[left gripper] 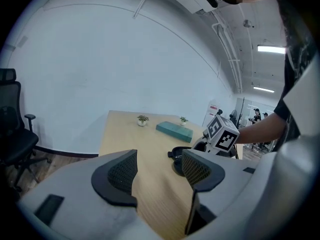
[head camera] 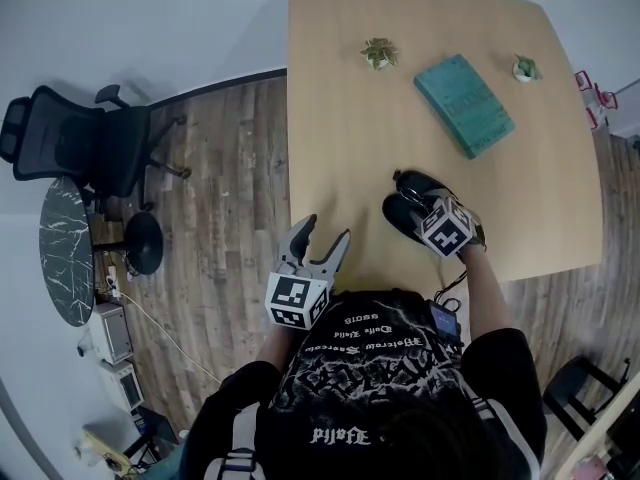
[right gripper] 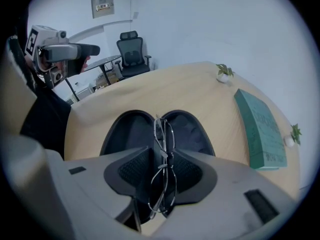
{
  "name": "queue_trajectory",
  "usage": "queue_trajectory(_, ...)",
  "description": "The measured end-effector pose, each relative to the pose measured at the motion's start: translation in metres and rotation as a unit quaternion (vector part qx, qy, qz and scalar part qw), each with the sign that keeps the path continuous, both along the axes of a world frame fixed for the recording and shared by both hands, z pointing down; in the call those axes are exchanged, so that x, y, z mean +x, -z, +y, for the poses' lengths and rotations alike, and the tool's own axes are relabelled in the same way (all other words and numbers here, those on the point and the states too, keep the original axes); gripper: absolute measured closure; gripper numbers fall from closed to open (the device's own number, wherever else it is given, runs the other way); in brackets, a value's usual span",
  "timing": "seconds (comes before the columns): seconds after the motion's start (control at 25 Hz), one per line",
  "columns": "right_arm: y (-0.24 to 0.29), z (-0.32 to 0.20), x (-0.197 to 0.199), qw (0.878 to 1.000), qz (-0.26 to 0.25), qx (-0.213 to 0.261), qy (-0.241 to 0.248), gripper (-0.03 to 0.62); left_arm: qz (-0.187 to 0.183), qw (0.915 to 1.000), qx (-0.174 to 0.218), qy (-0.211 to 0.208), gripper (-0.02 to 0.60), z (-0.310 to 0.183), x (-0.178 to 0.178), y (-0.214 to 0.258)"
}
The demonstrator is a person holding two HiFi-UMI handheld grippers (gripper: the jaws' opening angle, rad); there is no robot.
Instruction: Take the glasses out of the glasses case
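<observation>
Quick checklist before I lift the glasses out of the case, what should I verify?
1. Case open: ok. The glasses case lies spread open on the table.
2. Grip: ok. The right gripper has its jaws closed on the folded glasses near their middle.
3. Glasses clear of the case lining: cannot tell. Their lower end is hidden behind the jaws.
4. Left gripper free: ok. Its jaws stand apart with nothing between them.
5. Case held down: not ok. The left gripper is apart from the case, near the table's edge.
6. Room to lift: ok. The teal book lies well away.
</observation>
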State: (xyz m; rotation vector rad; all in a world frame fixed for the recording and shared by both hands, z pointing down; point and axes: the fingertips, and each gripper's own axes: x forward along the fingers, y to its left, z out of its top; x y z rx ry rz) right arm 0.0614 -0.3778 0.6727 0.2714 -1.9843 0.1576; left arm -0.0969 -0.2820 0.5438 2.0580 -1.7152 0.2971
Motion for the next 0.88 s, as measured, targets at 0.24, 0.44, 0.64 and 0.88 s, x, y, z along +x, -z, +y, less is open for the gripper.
queue_trajectory(0.24,0.001,0.003,0.000,1.000,0.003,0.006,-0.003,0.485,-0.026,0.9996,0.004,-0.014,0.296,0.002,0.007,-0.001)
queue_trajectory(0.44,0.005,0.006,-0.002,1.000,0.002,0.012,-0.001,0.493,-0.031,0.9993,0.006,-0.019,0.296,0.002,0.007,-0.001)
queue_trajectory(0.64,0.011,0.010,-0.003,1.000,0.000,0.016,0.006,0.497,-0.032,0.9993,0.009,-0.016,0.296,0.003,0.007,0.000)
queue_trajectory(0.88,0.010,0.015,-0.002,1.000,0.007,0.003,0.017,0.501,-0.033,0.9993,0.007,-0.011,0.296,0.003,0.005,-0.003)
